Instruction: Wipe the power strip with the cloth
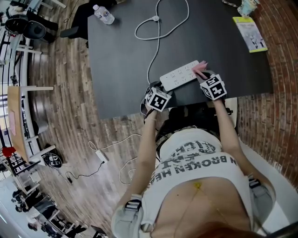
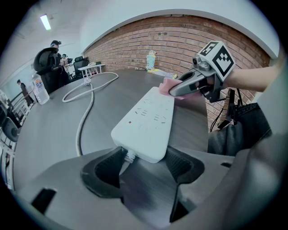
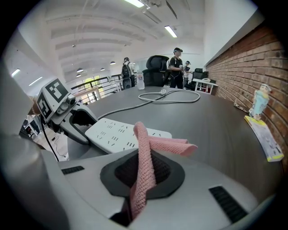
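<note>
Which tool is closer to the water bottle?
Left. The left tool holds the power strip's cord end, toward the water bottle; the right tool, gripping the cloth, is farther off.

On table (image 1: 121, 60), power strip (image 1: 179, 74) — cloth (image 1: 200, 69) at its right end.

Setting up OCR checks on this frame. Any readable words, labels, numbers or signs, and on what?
"BROKEN": on the white shirt; the lettering around it is folded and not readable whole.
Marker cubes on the left gripper and right gripper: square patterns, no words.
Booklet, bottle label: too small to read.
Power strip, cloth: no readable print.
</note>
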The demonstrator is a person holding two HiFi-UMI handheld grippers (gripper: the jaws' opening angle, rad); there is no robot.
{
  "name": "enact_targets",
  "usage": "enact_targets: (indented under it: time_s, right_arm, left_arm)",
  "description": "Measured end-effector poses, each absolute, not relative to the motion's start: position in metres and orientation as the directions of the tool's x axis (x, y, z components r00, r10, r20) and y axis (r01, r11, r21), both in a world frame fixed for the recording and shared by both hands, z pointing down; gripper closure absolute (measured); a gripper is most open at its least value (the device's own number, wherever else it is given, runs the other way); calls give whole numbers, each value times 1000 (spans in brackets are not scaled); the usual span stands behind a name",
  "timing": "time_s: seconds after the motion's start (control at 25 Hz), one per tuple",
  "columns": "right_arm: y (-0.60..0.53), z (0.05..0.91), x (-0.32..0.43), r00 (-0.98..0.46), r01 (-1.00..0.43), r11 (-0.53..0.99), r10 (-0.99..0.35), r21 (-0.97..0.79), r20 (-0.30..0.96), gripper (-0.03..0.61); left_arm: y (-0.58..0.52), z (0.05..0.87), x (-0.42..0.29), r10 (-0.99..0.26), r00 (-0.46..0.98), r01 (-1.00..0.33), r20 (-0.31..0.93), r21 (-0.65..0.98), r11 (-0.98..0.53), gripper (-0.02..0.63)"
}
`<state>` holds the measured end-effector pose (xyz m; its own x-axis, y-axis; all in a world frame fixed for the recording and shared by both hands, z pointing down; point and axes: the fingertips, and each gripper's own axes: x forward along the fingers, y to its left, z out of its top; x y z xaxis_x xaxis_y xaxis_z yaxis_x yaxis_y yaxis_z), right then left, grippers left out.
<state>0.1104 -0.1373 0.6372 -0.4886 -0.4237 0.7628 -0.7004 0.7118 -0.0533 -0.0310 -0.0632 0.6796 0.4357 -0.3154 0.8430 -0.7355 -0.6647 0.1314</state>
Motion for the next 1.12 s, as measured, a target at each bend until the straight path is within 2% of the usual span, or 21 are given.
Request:
enact_targets:
  time_s: [0.28,0.44,0.6,0.88,1.12]
  right_arm:
    - [-148,640,149,-394,-774,633,-483,1,782,563]
    - [-136,666,169,-324,-765,643,-417,24,849,562]
    - [-138,662,175,-370,-818,571,-434,-67,821,562]
    - [-145,642,161,-444,-807,580,-475,-109,760,561]
    - [-153,608,134,-578,-732,667,-500,-138,645,561]
  left_arm:
    - [-63,679,-32,-319,438,-735,841,130,-666,327]
    - [-64,680,-32,-322,434,-737,841,127,-664,327]
    - [-63,679,-31,-314,439,-733,842,133,-667,327]
    - [-64,679,-32,-326,443,-733,835,128,-668,327]
    - [-62,670,-42,-365,444,-716,818,79,-694,328]
